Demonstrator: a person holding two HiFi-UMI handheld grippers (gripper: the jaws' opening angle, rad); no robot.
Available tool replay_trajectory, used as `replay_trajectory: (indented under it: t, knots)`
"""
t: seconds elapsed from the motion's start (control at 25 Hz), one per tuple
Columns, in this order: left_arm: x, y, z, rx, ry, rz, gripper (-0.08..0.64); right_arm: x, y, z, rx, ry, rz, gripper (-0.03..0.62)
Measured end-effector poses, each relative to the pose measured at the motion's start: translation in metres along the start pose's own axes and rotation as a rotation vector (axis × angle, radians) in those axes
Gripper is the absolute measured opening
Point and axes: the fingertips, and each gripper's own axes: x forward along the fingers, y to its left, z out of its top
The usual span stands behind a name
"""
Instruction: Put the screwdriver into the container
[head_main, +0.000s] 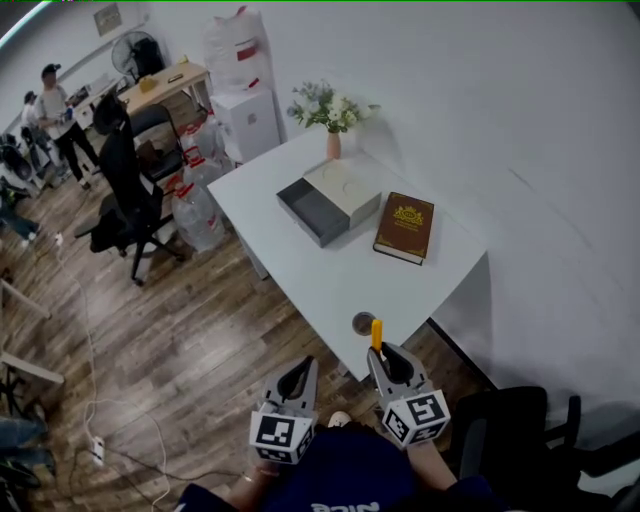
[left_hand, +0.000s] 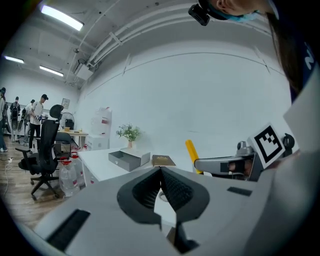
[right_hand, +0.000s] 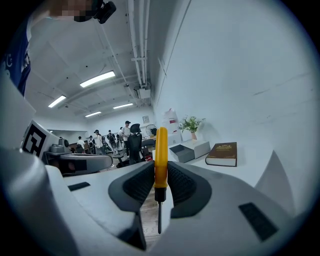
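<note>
My right gripper (head_main: 384, 354) is shut on a yellow-handled screwdriver (head_main: 376, 333), just short of the near corner of the white table (head_main: 330, 280). In the right gripper view the screwdriver (right_hand: 160, 155) stands upright between the pads, handle up and thin shaft hanging down. The grey container (head_main: 322, 207), an open drawer-like box, sits further back on the table, well beyond both grippers; it also shows ahead as the container (right_hand: 189, 149). My left gripper (head_main: 296, 381) hangs beside the right one over the wooden floor, jaws shut with nothing between them, pads (left_hand: 172, 187) meeting at the tip.
A brown book (head_main: 405, 228) lies right of the container, and a vase of flowers (head_main: 332, 125) stands behind it. A small round object (head_main: 363, 323) rests near the table's front corner. A black office chair (head_main: 130, 205) and water bottles (head_main: 197, 212) stand left of the table; another chair (head_main: 520, 430) is at lower right.
</note>
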Motion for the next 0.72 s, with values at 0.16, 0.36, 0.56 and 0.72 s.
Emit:
replay_trajectory:
  t: [0.16,0.36,0.56,0.72]
  knots:
    - [0.011,-0.003,0.0,0.001,0.01,-0.016,0.017,0.006,-0.005,-0.001,0.015,0.004,-0.003,0.095]
    - [0.026,0.007,0.003,-0.012,-0.009,-0.032,0.017,0.018,-0.01,0.0,0.027,-0.008,-0.01,0.095]
    - [0.053,0.029,0.009,-0.001,-0.008,-0.06,0.017,0.049,-0.022,0.01,0.015,-0.009,-0.062,0.095]
    - [0.081,0.068,0.015,-0.004,0.005,-0.058,0.017,0.087,-0.025,0.021,0.0,-0.005,-0.08,0.095]
